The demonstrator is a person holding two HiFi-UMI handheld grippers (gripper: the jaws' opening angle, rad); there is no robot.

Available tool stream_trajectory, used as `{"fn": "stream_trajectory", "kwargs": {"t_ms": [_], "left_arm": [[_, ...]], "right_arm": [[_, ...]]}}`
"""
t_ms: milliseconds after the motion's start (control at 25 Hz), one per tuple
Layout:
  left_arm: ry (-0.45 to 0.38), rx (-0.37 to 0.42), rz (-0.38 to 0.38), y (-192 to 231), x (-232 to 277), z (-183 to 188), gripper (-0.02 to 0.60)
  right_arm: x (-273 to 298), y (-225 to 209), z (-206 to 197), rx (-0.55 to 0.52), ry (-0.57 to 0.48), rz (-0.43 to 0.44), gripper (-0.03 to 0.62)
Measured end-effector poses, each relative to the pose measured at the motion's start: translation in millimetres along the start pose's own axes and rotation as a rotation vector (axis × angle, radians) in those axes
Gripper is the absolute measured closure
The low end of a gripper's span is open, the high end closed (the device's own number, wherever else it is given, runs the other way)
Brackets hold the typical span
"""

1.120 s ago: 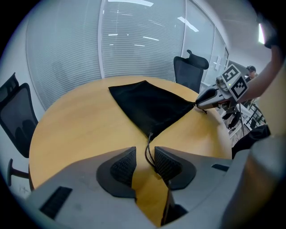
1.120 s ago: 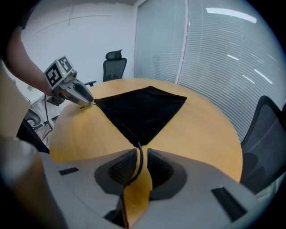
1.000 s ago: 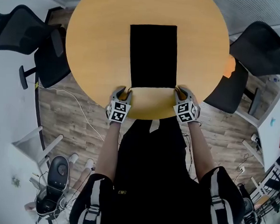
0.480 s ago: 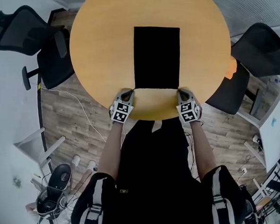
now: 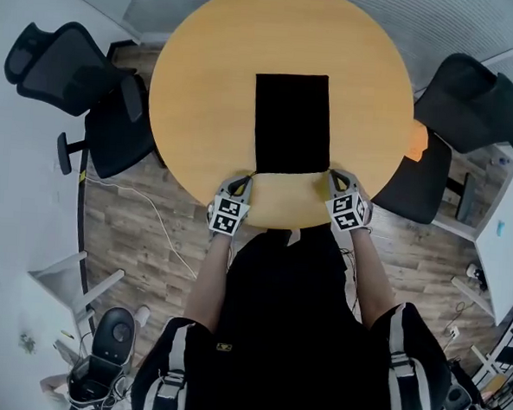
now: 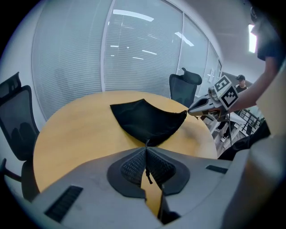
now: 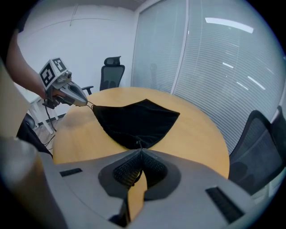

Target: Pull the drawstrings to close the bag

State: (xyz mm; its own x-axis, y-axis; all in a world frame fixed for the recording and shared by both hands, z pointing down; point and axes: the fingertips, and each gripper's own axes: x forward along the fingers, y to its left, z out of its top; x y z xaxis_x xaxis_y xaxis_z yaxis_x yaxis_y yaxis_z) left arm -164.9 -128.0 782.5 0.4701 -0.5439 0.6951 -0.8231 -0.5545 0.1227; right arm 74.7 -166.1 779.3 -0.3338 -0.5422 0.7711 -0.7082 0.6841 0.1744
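A flat black drawstring bag [image 5: 292,124] lies on the round wooden table [image 5: 203,92], its mouth toward the near edge. My left gripper [image 5: 245,182] is at the bag's near left corner and my right gripper [image 5: 333,177] is at the near right corner. In the left gripper view the jaws [image 6: 146,150] have just been closing and now pinch a thin black cord [image 6: 147,172] that runs to the bag [image 6: 145,118]. In the right gripper view the right gripper [image 7: 140,151] is shut on the other cord at the bag [image 7: 136,120]. The bag's near edge sags between the two raised corners.
Black office chairs stand around the table at the left [image 5: 69,76] and right [image 5: 470,109]. An orange object [image 5: 417,140] shows at the table's right edge. A cable [image 5: 152,215] runs over the wooden floor. Glass walls with blinds [image 6: 134,53] are behind the table.
Both grippers have closed in on the bag's near corners and lifted a little with the cords. The head view has shifted, so the table sits lower and to the right in the picture.
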Motion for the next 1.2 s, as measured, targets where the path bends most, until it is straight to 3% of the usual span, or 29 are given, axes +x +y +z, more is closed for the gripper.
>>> {"fn": "stream_trajectory", "kwargs": {"t_ms": [480, 840, 1200], "left_arm": [[-0.235, 0.063, 0.110, 47, -77, 80, 0.565], [-0.336, 0.073, 0.191, 67, -135, 96, 0.564], [-0.468, 0.136, 0.260, 71, -197, 149, 0.565]], "right_arm": [[-62, -22, 84, -0.074, -0.176, -0.166, 0.536], [-85, -12, 128, -0.109, -0.267, -0.195, 0.536], [-132, -16, 176, -0.169, -0.389, -0.235, 0.536]]}}
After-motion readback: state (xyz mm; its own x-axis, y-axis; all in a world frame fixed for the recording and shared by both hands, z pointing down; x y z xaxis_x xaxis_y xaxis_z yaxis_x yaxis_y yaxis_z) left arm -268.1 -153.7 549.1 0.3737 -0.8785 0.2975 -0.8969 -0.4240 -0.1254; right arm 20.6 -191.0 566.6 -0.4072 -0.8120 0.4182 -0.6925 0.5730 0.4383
